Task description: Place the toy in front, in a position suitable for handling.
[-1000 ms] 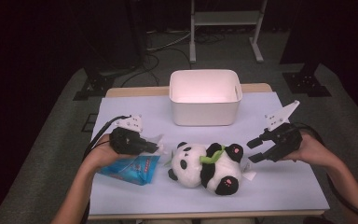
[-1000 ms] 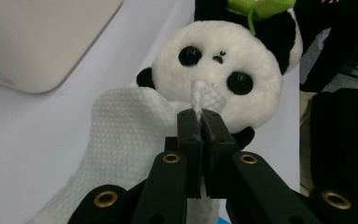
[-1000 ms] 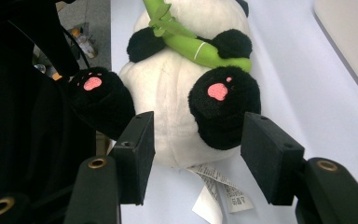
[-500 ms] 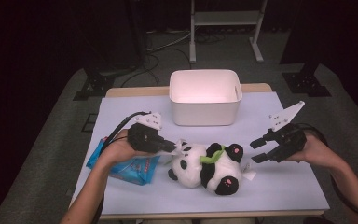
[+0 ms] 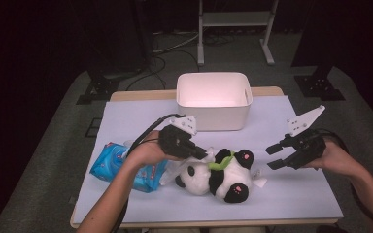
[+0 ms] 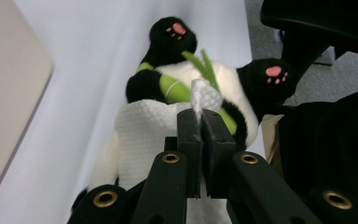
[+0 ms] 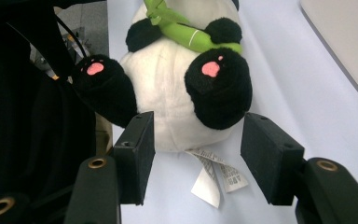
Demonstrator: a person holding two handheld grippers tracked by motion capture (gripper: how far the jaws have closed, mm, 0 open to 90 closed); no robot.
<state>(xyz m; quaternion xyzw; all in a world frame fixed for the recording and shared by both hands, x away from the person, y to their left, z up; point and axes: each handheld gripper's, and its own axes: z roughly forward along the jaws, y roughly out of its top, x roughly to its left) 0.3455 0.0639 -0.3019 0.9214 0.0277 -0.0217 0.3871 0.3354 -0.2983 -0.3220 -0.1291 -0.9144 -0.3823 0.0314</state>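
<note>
White tissue (image 5: 175, 171) hangs from the left hand-held gripper (image 5: 200, 153) in the high view, pinched in its closed jaws just above the head of a plush panda (image 5: 217, 175). The panda lies on its back near the middle of the pale worktop (image 5: 291, 194), a green bamboo sprig (image 5: 219, 164) across its chest. Left of it, partly under the person's left forearm, lies a blue wipes pack (image 5: 114, 162). At the far side stands a white bin (image 5: 213, 100). The right hand-held gripper (image 5: 274, 156) hovers to the right of the panda, jaws parted and holding nothing, apart from the toy.

From the left gripper view, the left hand-held gripper (image 6: 200, 120) has its two black jaws pressed together on a fold of the textured tissue (image 6: 144, 135), which drapes over the panda's (image 6: 223, 84) head end. Pink-padded black paws point away beyond it.

From the right gripper view, the right hand-held gripper (image 7: 196, 156) holds its jaws about half open, empty, just short of the panda's (image 7: 168, 93) feet. The toy's sewn label (image 7: 214, 175) lies on the worktop (image 7: 284, 84) between the pads.
</note>
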